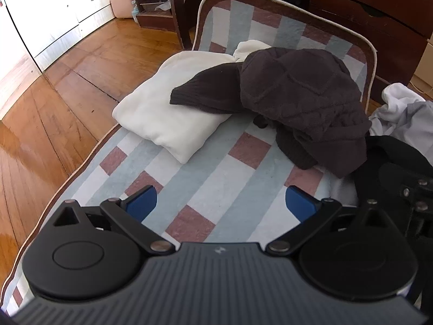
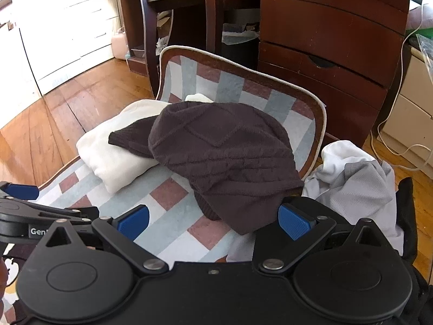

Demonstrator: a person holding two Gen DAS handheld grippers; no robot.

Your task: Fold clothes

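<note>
I see my left gripper (image 1: pixel 221 203) low over the checked mat of blue, white and pink squares with a brown edge (image 1: pixel 205 178). Its two blue pads are spread wide apart. Nothing is between them, only the mat below.

My right gripper (image 2: pixel 213 222) is spread wide too. It holds nothing. One corner of the dark brown knitted sweater (image 2: pixel 224 157) hangs down between its blue pads (image 2: pixel 293 223), but I cannot tell if a pad touches it.

The brown sweater sits in a lumpy heap on the far half of the mat. One ribbed sleeve sticks out to the left and lies on top of the folded cream-white soft top (image 1: pixel 162 113). The cream top is a neat thick bundle, on the left side of the mat, with one edge hanging over the mat's border near the shiny wooden floor (image 1: pixel 54 108).

Off the right side of the mat there is a crumpled pile of white and pale grey clothes (image 2: pixel 354 178). It touches the brown sweater's right edge.

Behind the mat stands a dark wooden chest of drawers (image 2: pixel 330 40). A small pink bag (image 1: pixel 123 2) sits on the floor far away by white cupboards.
</note>
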